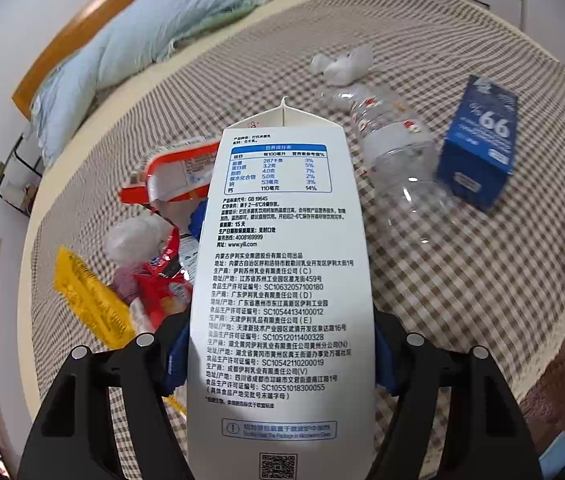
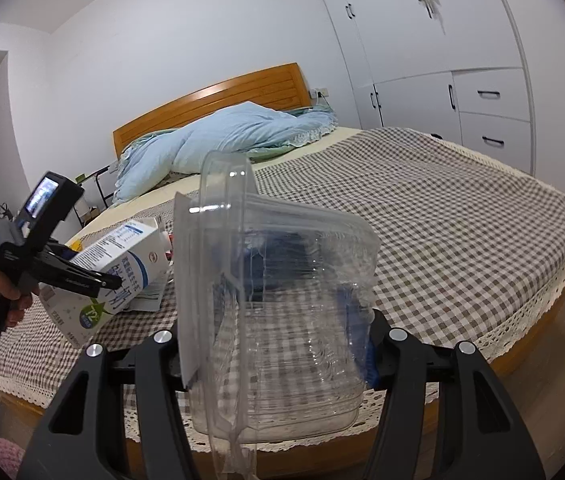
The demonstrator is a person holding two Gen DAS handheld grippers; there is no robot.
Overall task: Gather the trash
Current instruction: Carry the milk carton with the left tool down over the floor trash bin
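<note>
My left gripper [image 1: 280, 356] is shut on a white milk carton [image 1: 282, 264] and holds it above the bed; the carton also shows in the right wrist view [image 2: 118, 268], with the left gripper [image 2: 94, 278] clamped on it. My right gripper [image 2: 274, 344] is shut on a clear plastic clamshell container [image 2: 278, 300]. On the checked bedspread [image 1: 462, 280] lie a clear plastic bottle [image 1: 394, 140], a blue box [image 1: 478, 144], crumpled white tissue [image 1: 342, 66], an orange-white wrapper [image 1: 174, 176], a red wrapper [image 1: 162, 280] and a yellow packet [image 1: 90, 300].
A light blue quilt [image 2: 234, 136] is bunched at the wooden headboard [image 2: 210, 100]. White wardrobe doors and drawers [image 2: 482, 100] stand to the right of the bed. A black rack [image 1: 14, 176] stands beside the bed's left side.
</note>
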